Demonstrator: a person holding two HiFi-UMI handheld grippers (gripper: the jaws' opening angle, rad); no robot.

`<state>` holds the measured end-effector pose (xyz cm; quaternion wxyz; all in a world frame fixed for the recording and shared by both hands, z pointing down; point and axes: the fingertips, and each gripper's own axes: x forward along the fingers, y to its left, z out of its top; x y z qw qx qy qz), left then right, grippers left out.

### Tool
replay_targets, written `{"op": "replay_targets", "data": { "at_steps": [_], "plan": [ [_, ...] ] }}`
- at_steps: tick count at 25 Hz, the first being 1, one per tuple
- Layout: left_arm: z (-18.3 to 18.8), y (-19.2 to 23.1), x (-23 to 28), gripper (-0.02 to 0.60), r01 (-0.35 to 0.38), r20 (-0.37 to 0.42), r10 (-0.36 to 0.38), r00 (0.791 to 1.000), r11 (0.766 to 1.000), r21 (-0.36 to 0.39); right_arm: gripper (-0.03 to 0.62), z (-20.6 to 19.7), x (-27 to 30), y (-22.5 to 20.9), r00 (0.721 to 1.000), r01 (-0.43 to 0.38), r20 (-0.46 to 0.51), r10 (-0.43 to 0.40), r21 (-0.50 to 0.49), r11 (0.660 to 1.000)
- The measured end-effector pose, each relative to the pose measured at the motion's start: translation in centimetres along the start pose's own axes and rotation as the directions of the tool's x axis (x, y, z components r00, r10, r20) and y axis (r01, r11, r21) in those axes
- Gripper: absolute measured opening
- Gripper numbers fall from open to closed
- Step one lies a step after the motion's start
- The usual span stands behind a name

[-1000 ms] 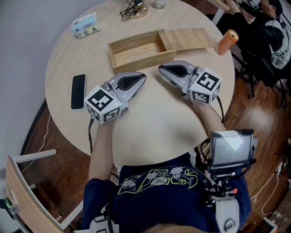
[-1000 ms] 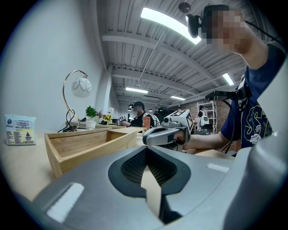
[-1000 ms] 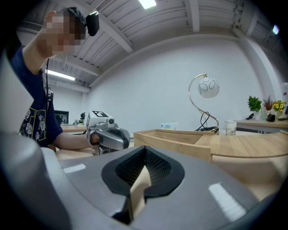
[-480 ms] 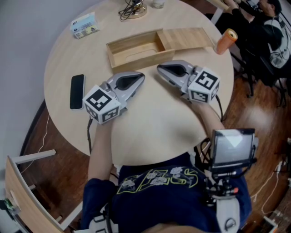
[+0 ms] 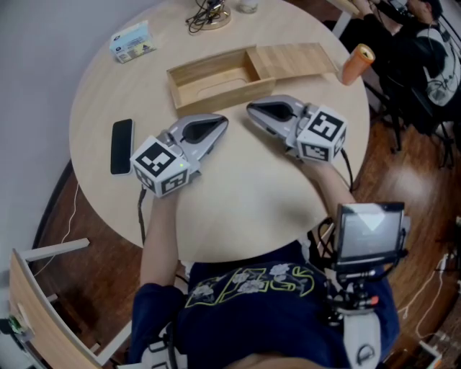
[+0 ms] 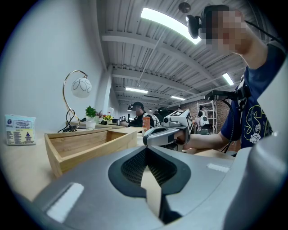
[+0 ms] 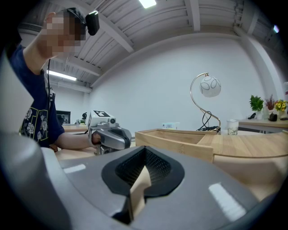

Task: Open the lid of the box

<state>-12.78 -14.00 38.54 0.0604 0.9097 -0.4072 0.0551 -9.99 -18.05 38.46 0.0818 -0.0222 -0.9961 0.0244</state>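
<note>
A shallow wooden box (image 5: 210,78) lies on the round table (image 5: 238,202), its sliding lid (image 5: 292,60) pushed out to the right so the tray stands uncovered. My left gripper (image 5: 222,122) rests on the table just in front of the box, jaws shut and empty. My right gripper (image 5: 251,109) rests beside it, tips pointing left toward the other's, also shut with nothing held. In the left gripper view the box (image 6: 85,143) sits ahead to the left and the right gripper (image 6: 164,136) faces me. The right gripper view shows the box (image 7: 177,138) and lid (image 7: 252,146) to the right.
A black phone (image 5: 122,146) lies at the table's left. A blue tissue pack (image 5: 131,42) and a lamp base with cables (image 5: 210,14) sit at the far edge. An orange can (image 5: 358,64) stands at the right rim. Another person sits beyond the table, top right.
</note>
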Motion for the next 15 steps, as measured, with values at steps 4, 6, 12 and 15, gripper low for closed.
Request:
{"op": "replay_targets", "data": {
  "at_steps": [4, 6, 12, 15],
  "plan": [
    [-0.11, 0.04, -0.03, 0.003, -0.003, 0.004, 0.004, 1.0, 1.0, -0.005, 0.011, -0.13, 0.02, 0.01, 1.0, -0.003, 0.005, 0.003, 0.001, 1.0],
    [-0.12, 0.06, -0.03, 0.003, -0.004, 0.003, 0.004, 1.0, 1.0, -0.005, 0.011, -0.27, 0.0, -0.02, 1.0, -0.009, 0.006, 0.009, 0.001, 1.0],
    [-0.09, 0.08, -0.04, 0.003, -0.003, 0.003, 0.003, 1.0, 1.0, -0.004, 0.011, -0.12, 0.09, 0.06, 1.0, -0.007, 0.002, 0.007, -0.002, 1.0],
    [-0.04, 0.14, -0.05, 0.003, -0.005, 0.006, 0.005, 1.0, 1.0, -0.008, 0.011, -0.1, 0.08, 0.05, 1.0, -0.01, 0.006, 0.01, 0.005, 1.0]
  ]
}}
